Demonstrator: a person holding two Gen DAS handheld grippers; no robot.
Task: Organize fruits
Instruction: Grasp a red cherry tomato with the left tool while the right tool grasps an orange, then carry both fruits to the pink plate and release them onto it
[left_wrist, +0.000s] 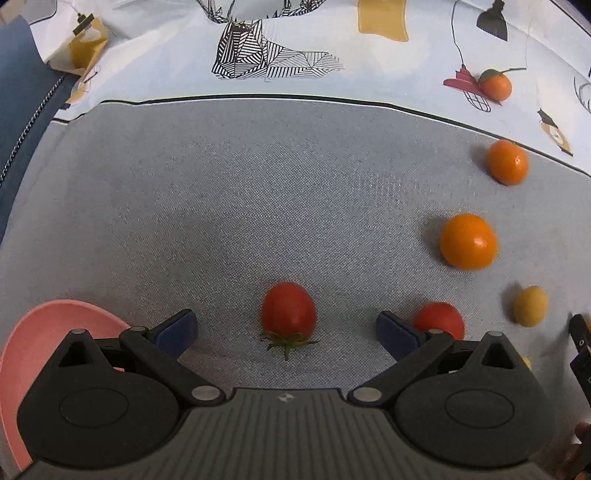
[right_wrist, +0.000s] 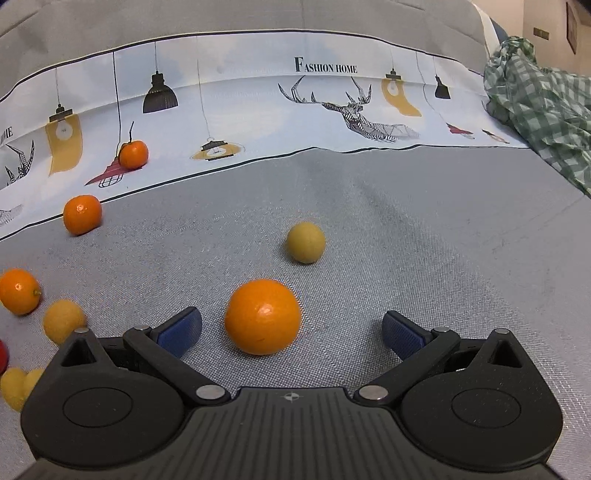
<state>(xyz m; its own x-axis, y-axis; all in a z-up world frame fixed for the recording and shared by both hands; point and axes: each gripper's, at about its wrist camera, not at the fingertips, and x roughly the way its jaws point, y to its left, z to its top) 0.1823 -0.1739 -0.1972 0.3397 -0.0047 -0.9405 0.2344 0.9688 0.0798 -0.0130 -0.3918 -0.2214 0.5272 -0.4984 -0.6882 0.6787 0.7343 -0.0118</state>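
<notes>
In the left wrist view my left gripper (left_wrist: 287, 332) is open, with a red tomato (left_wrist: 289, 309) lying on the grey cloth between its blue fingertips, not gripped. A second tomato (left_wrist: 439, 319) sits just past the right finger. A pink bowl (left_wrist: 44, 332) is at the lower left. In the right wrist view my right gripper (right_wrist: 291, 332) is open, with a large orange (right_wrist: 263, 316) between its fingers, nearer the left one and untouched. A yellow-green fruit (right_wrist: 306, 242) lies beyond it.
Several small oranges (left_wrist: 468, 240) (left_wrist: 506, 161) (left_wrist: 495, 84) and a yellow fruit (left_wrist: 530, 305) lie at the right of the left view. In the right view oranges (right_wrist: 82, 214) (right_wrist: 133, 154) (right_wrist: 18, 291) and yellow fruits (right_wrist: 63, 320) lie left. A green checked cloth (right_wrist: 543, 99) is far right.
</notes>
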